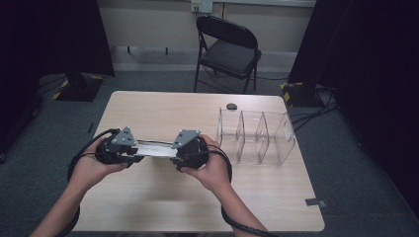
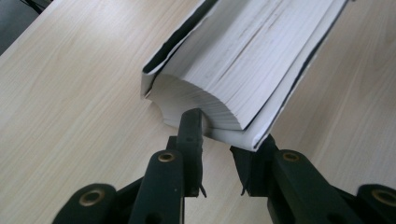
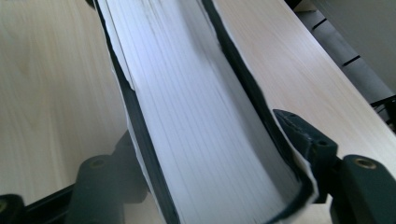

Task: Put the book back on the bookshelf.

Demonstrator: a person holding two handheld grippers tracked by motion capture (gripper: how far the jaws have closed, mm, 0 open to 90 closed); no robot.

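A thick book [image 1: 155,148] with a dark cover and white pages hangs lengthwise between my two grippers, over the left-middle of the wooden table [image 1: 163,113]. My left gripper [image 1: 129,150] grips its left end. In the left gripper view the left gripper [image 2: 224,135] has one jaw pressed into the page block and the other against the cover of the book [image 2: 243,60], so it clamps part of the thickness. My right gripper [image 1: 179,154] holds the opposite end. In the right gripper view the right gripper [image 3: 208,140] has its jaws outside both covers of the book [image 3: 187,93].
A clear plastic organizer [image 1: 257,133] with several upright dividers stands on the table's right side. A small dark object [image 1: 231,106] lies behind it near the far edge. A black folding chair [image 1: 227,49] stands beyond the table. Bare tabletop lies in front of the hands.
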